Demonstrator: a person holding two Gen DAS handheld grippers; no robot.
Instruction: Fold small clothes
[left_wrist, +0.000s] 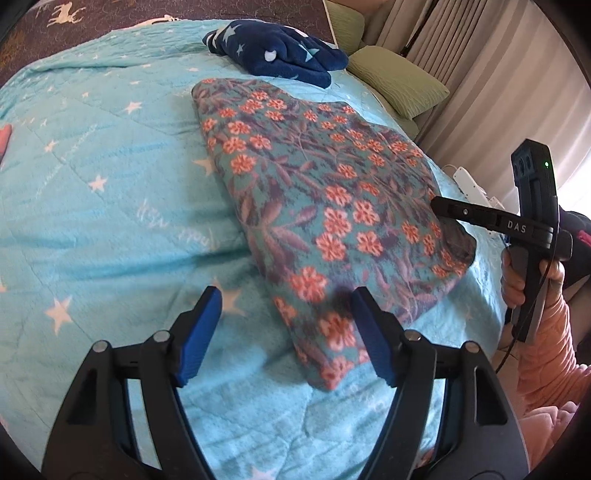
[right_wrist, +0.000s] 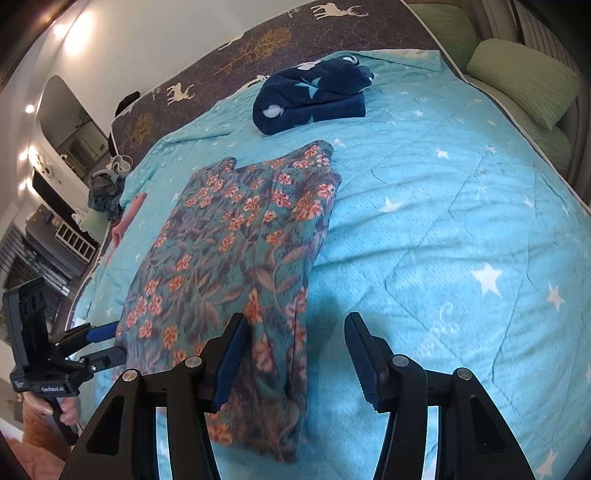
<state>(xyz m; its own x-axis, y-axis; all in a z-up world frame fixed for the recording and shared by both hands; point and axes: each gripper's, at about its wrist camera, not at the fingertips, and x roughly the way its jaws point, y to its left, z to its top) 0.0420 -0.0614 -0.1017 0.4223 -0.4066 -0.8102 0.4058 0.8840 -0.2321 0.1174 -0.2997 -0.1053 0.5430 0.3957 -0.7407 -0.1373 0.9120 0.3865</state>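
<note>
A folded fleece garment (left_wrist: 314, 177), teal with orange flowers, lies flat on the turquoise star bedspread (left_wrist: 110, 203). My left gripper (left_wrist: 286, 295) is open just above the garment's near corner, and its pads do not press the cloth. In the right wrist view the same garment (right_wrist: 229, 229) runs away from me, and my right gripper (right_wrist: 295, 321) stands open over its near right edge. The left gripper (right_wrist: 118, 339) shows there at the garment's left edge. The right gripper (left_wrist: 439, 206) reaches over the cloth's right side in the left wrist view.
A folded navy star-print garment (right_wrist: 314, 96) sits farther up the bedspread (right_wrist: 443, 203). Green pillows (left_wrist: 399, 79) and a white power strip (left_wrist: 469, 184) lie beside the bed. A pink item (right_wrist: 127, 218) rests at the bed's far left edge. A person's hand (left_wrist: 517, 280) holds each handle.
</note>
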